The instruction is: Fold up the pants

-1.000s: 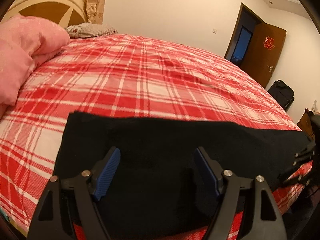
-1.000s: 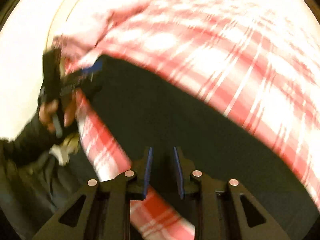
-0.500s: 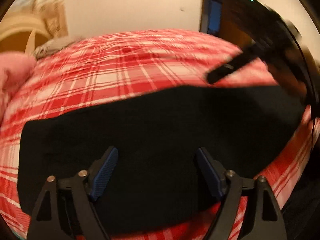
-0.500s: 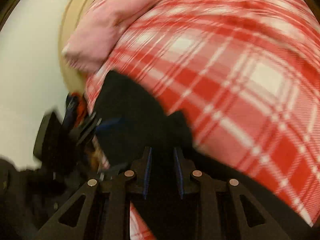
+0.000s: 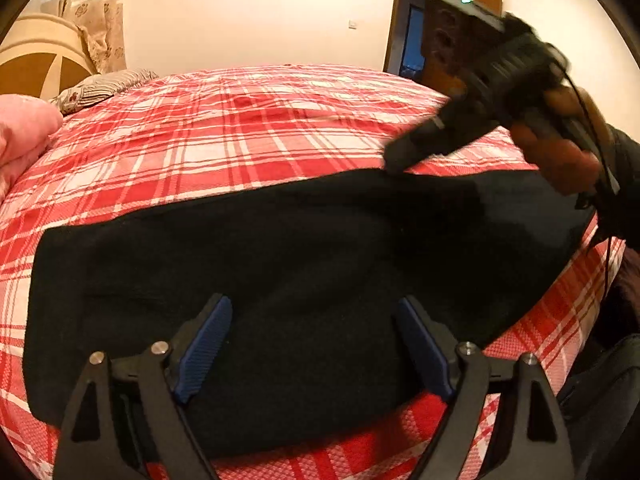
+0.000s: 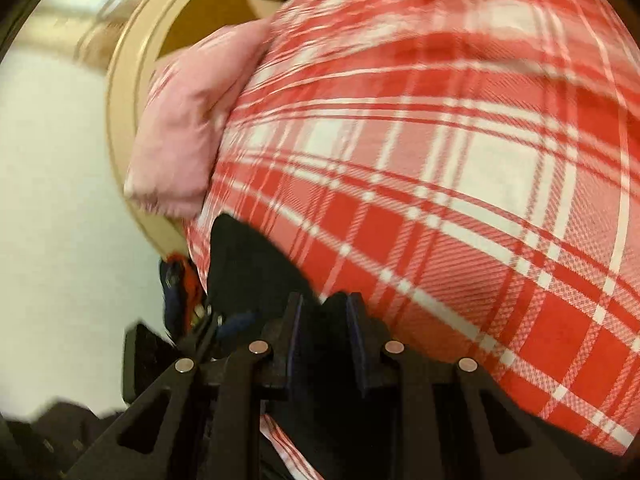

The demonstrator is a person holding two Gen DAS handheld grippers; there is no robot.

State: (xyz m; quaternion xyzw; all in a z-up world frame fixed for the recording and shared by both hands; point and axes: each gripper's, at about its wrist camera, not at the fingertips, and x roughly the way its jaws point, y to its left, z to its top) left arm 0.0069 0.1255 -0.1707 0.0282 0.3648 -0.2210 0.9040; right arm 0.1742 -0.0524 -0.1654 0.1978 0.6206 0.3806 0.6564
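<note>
The black pants (image 5: 280, 256) lie in a long band across the near edge of the red plaid bed (image 5: 248, 136). My left gripper (image 5: 316, 344) is open and hovers over their near edge, holding nothing. My right gripper (image 5: 400, 160) shows in the left wrist view at the far right part of the pants, its tips on the far edge of the cloth. In the right wrist view the right gripper (image 6: 323, 312) is shut on the black fabric of the pants (image 6: 248, 264), with the cloth running between the fingers.
A pink quilt (image 5: 24, 136) and a patterned pillow (image 5: 100, 88) lie at the head of the bed by the round headboard (image 5: 40, 60). A brown door (image 5: 416, 36) stands at the back right. The bed edge runs along the bottom.
My right gripper has swung up and leftward over the bed with the pants fabric in it. My left gripper has stayed open over the near edge while its view turned right.
</note>
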